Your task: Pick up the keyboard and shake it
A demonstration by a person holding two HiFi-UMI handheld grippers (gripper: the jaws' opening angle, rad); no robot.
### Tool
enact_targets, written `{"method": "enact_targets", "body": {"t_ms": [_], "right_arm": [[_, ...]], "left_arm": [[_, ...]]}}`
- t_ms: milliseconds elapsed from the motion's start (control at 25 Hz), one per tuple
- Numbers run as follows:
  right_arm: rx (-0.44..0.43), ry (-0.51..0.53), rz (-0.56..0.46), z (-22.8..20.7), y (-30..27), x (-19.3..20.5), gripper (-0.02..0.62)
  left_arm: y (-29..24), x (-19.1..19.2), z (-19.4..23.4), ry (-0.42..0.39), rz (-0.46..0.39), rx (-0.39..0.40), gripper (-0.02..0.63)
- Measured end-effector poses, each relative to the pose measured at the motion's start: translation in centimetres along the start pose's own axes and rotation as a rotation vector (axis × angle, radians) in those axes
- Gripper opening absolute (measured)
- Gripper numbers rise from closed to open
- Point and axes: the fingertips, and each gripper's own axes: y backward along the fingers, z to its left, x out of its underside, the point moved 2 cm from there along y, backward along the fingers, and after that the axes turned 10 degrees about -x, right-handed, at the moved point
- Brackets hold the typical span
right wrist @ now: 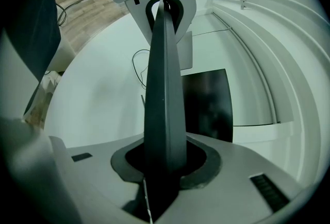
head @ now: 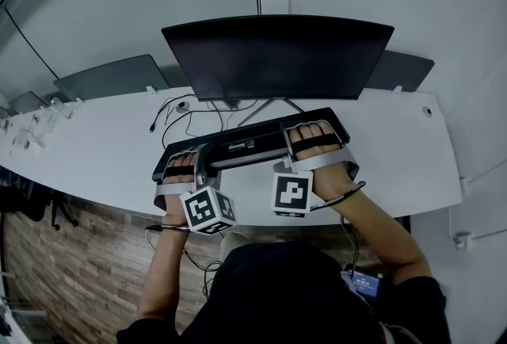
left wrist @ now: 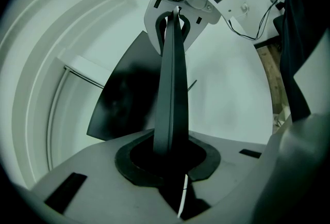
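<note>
- The keyboard (head: 253, 146) is the main thing here. It's up off the surface (head: 95, 152), hanging over the middle of the near edge, just in front of the monitor (head: 277, 57). It's tipped so that what looks like its underside faces the person.
- The person has one end in each tool, which makes sense to me. A long, thin board pinched at just one end would droop and twist, and two end grips let you rattle it without it swinging.
- The left hand-held gripper (head: 170, 166) is clamped tight on the left end. In its own view the board runs edge-on straight out of the jaws.
- The right hand-held gripper (head: 321, 140) is clamped on the right end in the same way, with the board wedged deep between its jaws.
- So the picking-up part looks sorted. I can't tell from one glance whether the shaking is going on, over, or yet to come.
- The room is plain: pale walls, and a wood-look floor (head: 71, 271) below the near edge.
- The surface is a long white top. It's mostly bare, with grey divider panels (head: 111, 77) along the far edge.
- A few thin cables (head: 178, 116) trail across the surface left of the monitor stand. I'd guess they could snag if the board swings wide.
</note>
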Motion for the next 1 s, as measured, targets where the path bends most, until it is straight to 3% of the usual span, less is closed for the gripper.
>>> {"method": "enact_targets", "body": {"t_ms": [640,800,1000], "right_arm": [[0.012,0.0,-0.09,-0.3,0.8,-0.3,0.15],[0.042,-0.065,-0.163,-1.0,2.0,-0.9,0.153],[0.06,-0.065,-0.174,-1.3,2.8,-1.0,0.153]], "left_arm": [[-1.1,1.7,-0.4,0.019,0.06,0.031,0.086],[-1.2,2.4,-0.3,0.046,0.071,0.043,0.086],[-1.3,3.1,-0.1,0.095,0.084,0.062,0.086]]}}
